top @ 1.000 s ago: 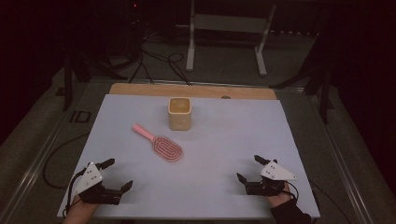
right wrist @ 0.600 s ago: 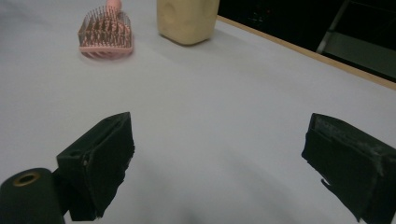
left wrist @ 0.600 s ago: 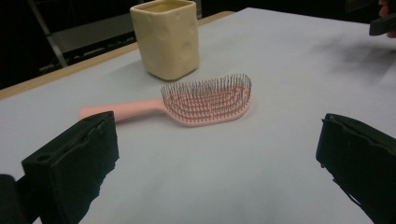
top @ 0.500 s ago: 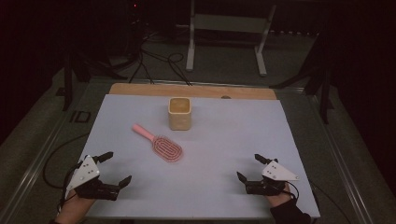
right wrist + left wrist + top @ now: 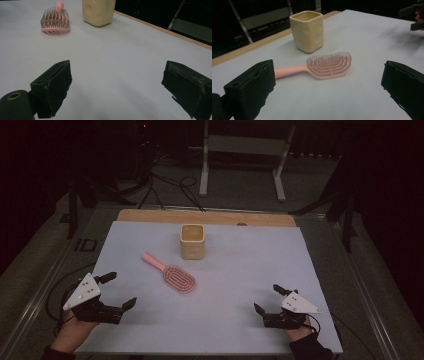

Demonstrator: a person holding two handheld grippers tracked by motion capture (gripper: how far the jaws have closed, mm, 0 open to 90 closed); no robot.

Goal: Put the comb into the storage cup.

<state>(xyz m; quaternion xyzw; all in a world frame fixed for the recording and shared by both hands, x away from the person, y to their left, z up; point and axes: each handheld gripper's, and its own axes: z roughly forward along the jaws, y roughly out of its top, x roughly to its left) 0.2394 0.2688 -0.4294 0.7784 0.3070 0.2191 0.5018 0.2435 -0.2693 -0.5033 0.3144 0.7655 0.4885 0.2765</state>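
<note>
A pink hairbrush [image 5: 170,274] lies bristles up near the middle of the white table sheet [image 5: 240,265]; it also appears as the hairbrush [image 5: 322,66] and hairbrush [image 5: 54,18]. Behind it stands a cream square cup [image 5: 192,240], upright, seen too as the cup [image 5: 307,30] and cup [image 5: 98,11]. My left gripper [image 5: 117,290] hovers open at the front left, jaws wide apart, empty. My right gripper [image 5: 267,299] rests open at the front right, with nothing between its jaws. In the left gripper view the right gripper [image 5: 415,15] shows far off.
A wooden strip [image 5: 205,217] borders the table's far edge. Beyond it a metal stand [image 5: 240,150] and cables [image 5: 170,185] lie on the dark floor. Metal rails run along both table sides.
My left gripper has shifted left and lifted slightly, tilting its jaws toward the brush. The right gripper, brush and cup have stayed put.
</note>
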